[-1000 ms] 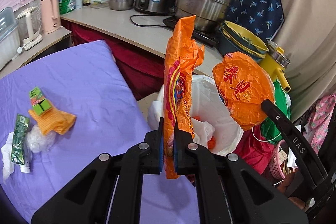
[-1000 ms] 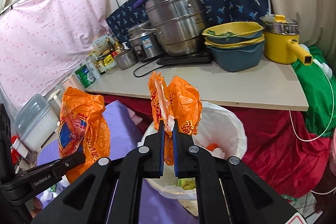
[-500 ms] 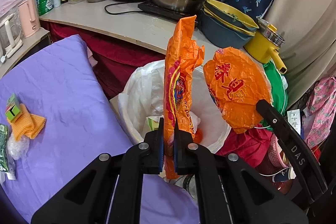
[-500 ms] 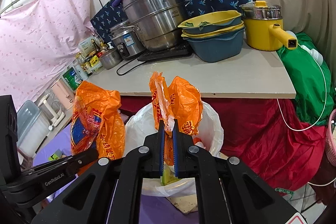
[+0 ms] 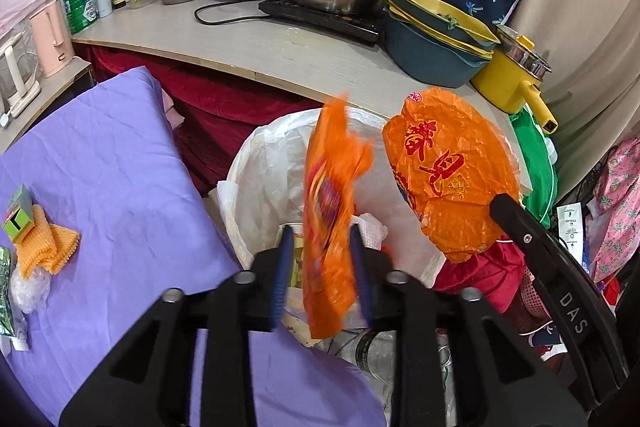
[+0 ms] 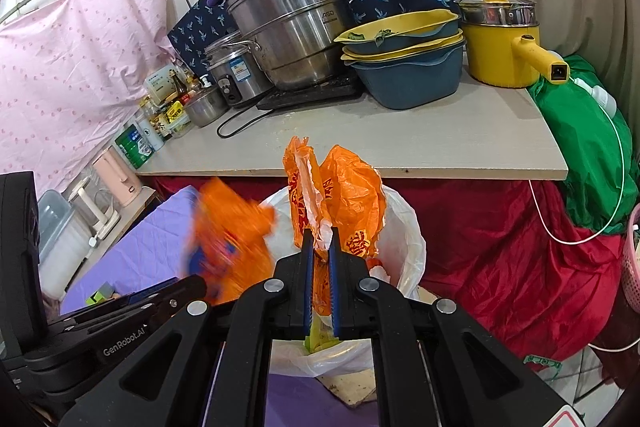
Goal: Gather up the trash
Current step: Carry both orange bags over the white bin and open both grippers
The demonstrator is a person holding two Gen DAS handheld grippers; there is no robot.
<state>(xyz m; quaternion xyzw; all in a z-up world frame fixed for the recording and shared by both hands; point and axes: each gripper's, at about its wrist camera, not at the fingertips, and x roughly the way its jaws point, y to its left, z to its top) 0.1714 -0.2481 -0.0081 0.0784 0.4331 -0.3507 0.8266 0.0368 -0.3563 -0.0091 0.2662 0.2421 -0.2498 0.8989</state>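
My left gripper [image 5: 320,247] is open over the white-lined trash bin [image 5: 256,179]. An orange snack wrapper [image 5: 328,219] sits blurred between its spread fingers, loose and dropping toward the bin. My right gripper [image 6: 320,243] is shut on a second crumpled orange wrapper [image 6: 344,203] and holds it above the same bin [image 6: 404,231]. That wrapper also shows in the left wrist view [image 5: 448,179], and the falling one shows blurred in the right wrist view [image 6: 228,235].
A purple cloth-covered table [image 5: 112,163] carries more trash at its left: a green carton [image 5: 18,215], an orange cloth [image 5: 48,247], clear plastic [image 5: 30,287]. Behind the bin a counter [image 5: 280,51] holds steel pots, stacked basins and a yellow pot. Red cloth hangs below.
My left gripper has opened and its orange wrapper has slipped down, falling toward the bin. Both grippers have moved closer over the bin. The right gripper still holds its wrapper.
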